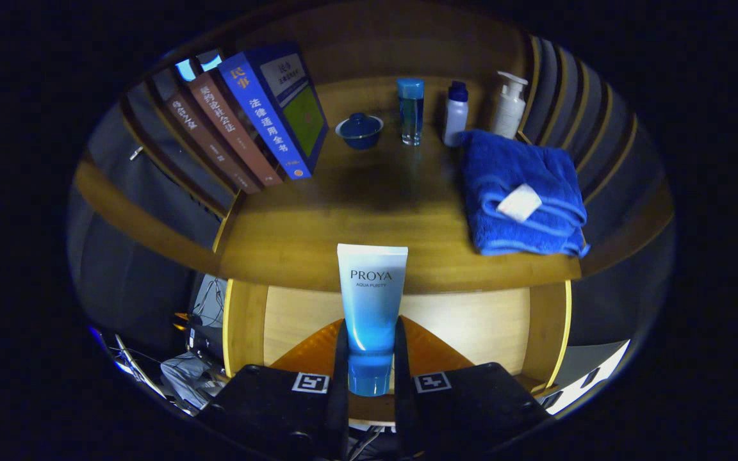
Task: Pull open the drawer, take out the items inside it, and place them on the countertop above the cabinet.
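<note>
Tube (371, 307) sits clamped btwn gripper (371, 358) fingers, both pressing its lower body, long axis upright & in line w/ fingers, cap end down. Open drawer (471, 326) lies below; countertop (343, 230) just ahead & beyond, bare wood btwn books (247, 121) & towel (519, 192). Next move prob: forward, set down there.

The one camera rides on the gripper (369, 358) and looks forward along its two fingers, which clamp a tube (371, 307) close to the lens. It sits above the open drawer (471, 326) and faces slightly down onto the countertop (356, 211) just beyond the fingers. The fisheye reaches far: books (247, 121) ahead to the left, towel (519, 192) to the right, bottles (455, 112) at the back.
</note>
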`<action>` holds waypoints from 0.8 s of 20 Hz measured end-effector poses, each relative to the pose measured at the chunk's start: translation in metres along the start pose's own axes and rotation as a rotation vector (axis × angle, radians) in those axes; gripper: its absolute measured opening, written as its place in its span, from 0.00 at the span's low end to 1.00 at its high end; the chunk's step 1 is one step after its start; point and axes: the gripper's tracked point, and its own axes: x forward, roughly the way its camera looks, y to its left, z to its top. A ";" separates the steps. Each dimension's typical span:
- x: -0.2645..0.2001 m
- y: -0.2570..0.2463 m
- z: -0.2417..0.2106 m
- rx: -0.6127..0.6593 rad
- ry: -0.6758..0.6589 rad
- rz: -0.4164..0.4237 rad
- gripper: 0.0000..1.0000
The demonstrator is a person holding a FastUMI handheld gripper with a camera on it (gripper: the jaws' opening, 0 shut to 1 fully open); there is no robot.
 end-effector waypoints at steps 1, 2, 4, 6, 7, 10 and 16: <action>0.009 -0.001 0.010 0.003 0.008 -0.011 0.33; 0.017 -0.001 0.018 0.010 0.018 -0.021 0.34; 0.036 -0.006 0.029 0.024 0.037 -0.034 0.34; 0.052 -0.009 0.036 0.022 0.062 -0.040 0.34; 0.061 -0.012 0.039 0.018 0.076 -0.049 0.34; 0.076 -0.015 0.048 0.003 0.098 -0.074 0.34; 0.089 -0.016 0.052 -0.057 0.134 -0.093 0.46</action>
